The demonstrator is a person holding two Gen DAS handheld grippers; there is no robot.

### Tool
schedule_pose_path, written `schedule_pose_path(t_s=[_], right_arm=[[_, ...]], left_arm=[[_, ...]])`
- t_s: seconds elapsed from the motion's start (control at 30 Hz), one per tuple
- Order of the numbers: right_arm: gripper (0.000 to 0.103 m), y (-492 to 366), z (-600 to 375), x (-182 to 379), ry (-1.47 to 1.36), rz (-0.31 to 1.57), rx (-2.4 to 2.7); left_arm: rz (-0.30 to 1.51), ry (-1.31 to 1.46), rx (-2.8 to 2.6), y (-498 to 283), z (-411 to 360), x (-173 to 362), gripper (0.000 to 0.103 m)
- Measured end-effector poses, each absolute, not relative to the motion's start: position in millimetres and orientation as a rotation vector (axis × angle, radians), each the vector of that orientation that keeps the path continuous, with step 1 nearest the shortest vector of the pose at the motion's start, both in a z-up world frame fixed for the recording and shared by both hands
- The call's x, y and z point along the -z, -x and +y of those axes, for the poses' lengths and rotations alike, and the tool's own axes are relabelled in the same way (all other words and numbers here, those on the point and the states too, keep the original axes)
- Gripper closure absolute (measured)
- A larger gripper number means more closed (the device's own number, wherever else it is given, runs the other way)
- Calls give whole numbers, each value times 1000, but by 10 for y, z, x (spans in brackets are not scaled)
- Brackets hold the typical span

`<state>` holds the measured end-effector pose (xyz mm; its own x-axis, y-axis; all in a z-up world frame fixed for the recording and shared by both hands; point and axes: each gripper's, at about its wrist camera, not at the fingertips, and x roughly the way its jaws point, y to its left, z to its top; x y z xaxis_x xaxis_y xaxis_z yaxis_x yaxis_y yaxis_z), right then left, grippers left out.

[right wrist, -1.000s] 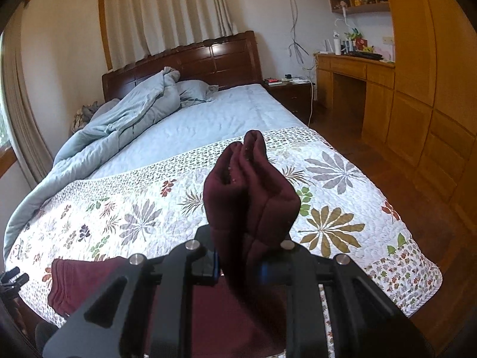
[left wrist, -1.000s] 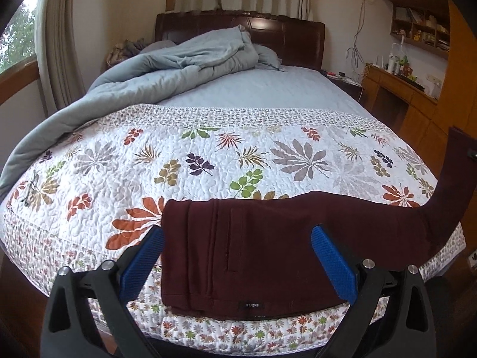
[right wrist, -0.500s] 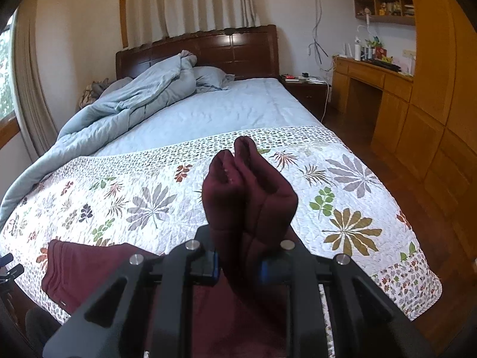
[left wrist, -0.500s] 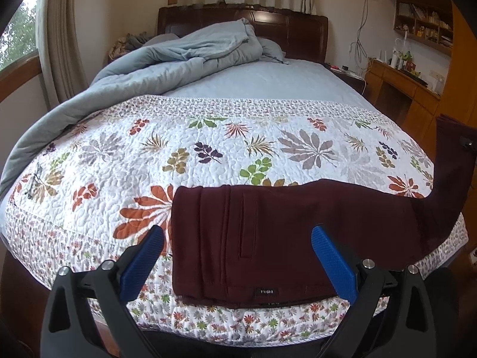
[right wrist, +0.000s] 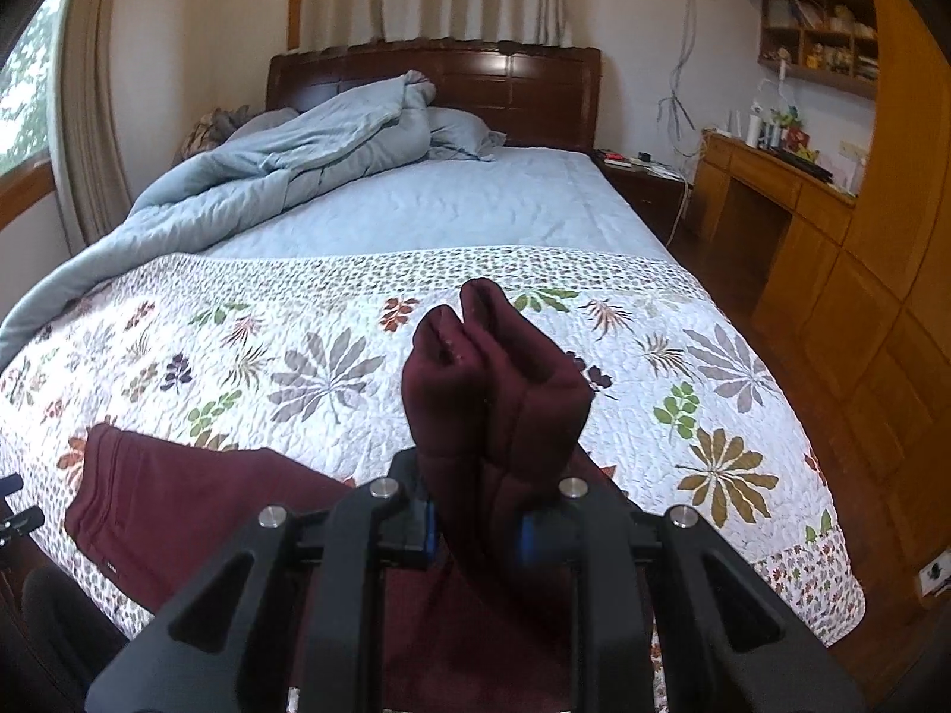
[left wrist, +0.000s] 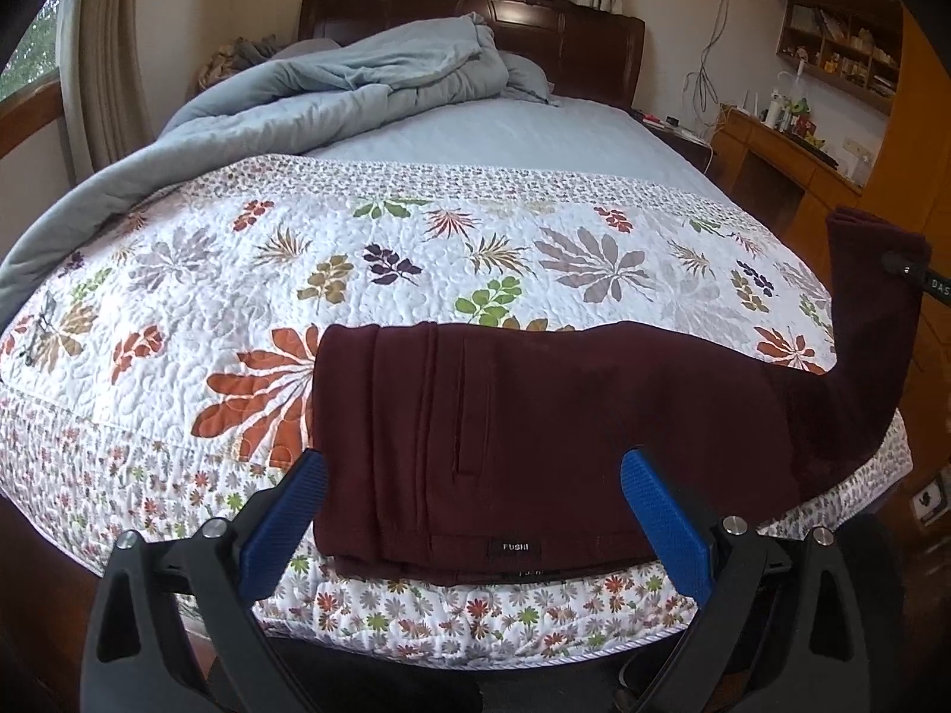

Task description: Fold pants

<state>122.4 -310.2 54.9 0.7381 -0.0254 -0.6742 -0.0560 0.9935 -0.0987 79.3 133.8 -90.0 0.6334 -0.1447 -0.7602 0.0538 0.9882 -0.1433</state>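
Dark maroon pants (left wrist: 535, 434) lie along the near edge of the bed, waistband end to the left. My left gripper (left wrist: 472, 505) is open and empty, its blue pads straddling the waistband part just above it. My right gripper (right wrist: 475, 529) is shut on the bunched leg ends of the pants (right wrist: 493, 380) and holds them lifted above the quilt. The raised leg end also shows at the right of the left wrist view (left wrist: 868, 321).
The bed carries a white leaf-print quilt (left wrist: 416, 249) and a crumpled blue duvet (left wrist: 333, 95) toward the headboard. A wooden desk and wardrobe (right wrist: 832, 226) stand along the right side. The bed edge drops off just below the pants.
My right gripper has carried the lifted leg ends leftward, toward the waistband. My left gripper has stayed open and drifted slightly to the right over the waistband.
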Motion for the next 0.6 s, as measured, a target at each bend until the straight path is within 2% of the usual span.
schedule_pose_path(t_s=[0.27,0.6], right_arm=[[85,-1209,-2648,-396,290,741,-30],[85,-1045,-1891,233,676,726,-70]], left_arm=[[916,172,138,-758,1472,1081,4],[937,207,140,-729,1562,1164,4]])
